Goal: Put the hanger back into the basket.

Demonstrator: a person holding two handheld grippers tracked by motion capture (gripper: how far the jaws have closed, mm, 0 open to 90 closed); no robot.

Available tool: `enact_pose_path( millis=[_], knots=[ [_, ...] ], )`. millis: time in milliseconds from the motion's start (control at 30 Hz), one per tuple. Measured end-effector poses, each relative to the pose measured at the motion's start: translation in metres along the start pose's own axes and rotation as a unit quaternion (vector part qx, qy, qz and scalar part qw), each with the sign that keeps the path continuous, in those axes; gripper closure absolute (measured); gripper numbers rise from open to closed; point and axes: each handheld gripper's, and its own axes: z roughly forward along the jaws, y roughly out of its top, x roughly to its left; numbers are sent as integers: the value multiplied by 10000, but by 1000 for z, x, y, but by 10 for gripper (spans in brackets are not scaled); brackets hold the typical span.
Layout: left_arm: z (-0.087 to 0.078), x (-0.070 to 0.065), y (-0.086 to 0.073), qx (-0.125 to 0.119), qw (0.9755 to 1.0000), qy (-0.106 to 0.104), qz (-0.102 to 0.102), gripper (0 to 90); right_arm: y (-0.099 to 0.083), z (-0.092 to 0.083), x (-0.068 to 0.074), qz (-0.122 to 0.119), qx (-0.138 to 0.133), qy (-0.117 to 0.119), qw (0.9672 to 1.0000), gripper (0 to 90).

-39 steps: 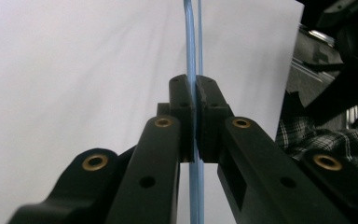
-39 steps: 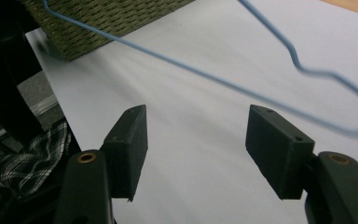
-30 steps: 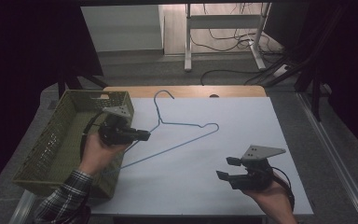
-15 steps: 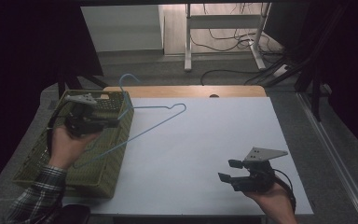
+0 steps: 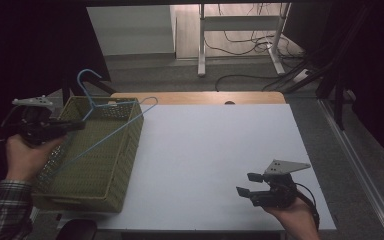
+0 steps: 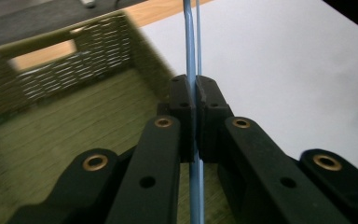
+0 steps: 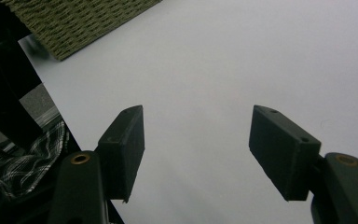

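A thin light-blue wire hanger [image 5: 111,125] hangs in the air over the olive woven basket [image 5: 107,185] at the table's left. My left gripper [image 5: 77,124] is shut on the hanger's wire near one end; in the left gripper view the blue wire [image 6: 192,46] runs straight up from between the closed pads [image 6: 182,100]. The hook end points up and away, beyond the basket's far rim. My right gripper [image 5: 247,184] rests low near the table's front right, jaws open with nothing between them; bare white table [image 7: 200,84] lies under its fingers [image 7: 126,144].
The white table top [image 5: 220,145] stretches between basket and right gripper. A wooden strip [image 5: 200,98] borders the far edge. Beyond it stand a desk frame with cables [image 5: 240,40] on the floor. A plaid sleeve [image 5: 2,215] comes in at the lower left.
My left gripper has carried the hanger off the white table, leftward and up, so it now hangs over the basket. The right gripper has stayed where it was.
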Motion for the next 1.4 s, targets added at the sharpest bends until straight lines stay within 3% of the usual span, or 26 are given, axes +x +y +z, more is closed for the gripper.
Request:
enact_pose_path(
  millis=[333, 600, 1100, 1267, 1333, 1367, 1400],
  knots=[
    [-13, 38, -29, -165, 9979, 341, -524, 875, -2, 4, -1, -32, 131, 24, 9999, 355],
    [-3, 54, -49, -285, 9964, 357, -716, 874, -4, 5, -2, -4, 189, 24, 9998, 354],
    [53, 60, -77, -115, 9973, 238, -690, 874, -6, 10, -1, -44, 304, 38, 9995, 354],
    [66, 63, -84, 99, 9973, 217, -690, 873, -7, 11, -1, -43, 327, 40, 9994, 354],
    [67, 62, -82, 203, 9978, 298, -554, 872, -8, 11, -1, -43, 332, 40, 9994, 354],
    [70, 62, -82, 317, 9976, 209, -575, 871, -8, 12, -1, -48, 334, 36, 9994, 353],
    [72, 62, -82, 431, 9971, 271, -565, 867, -8, 12, -1, -57, 333, 29, 9994, 350]
  ],
)
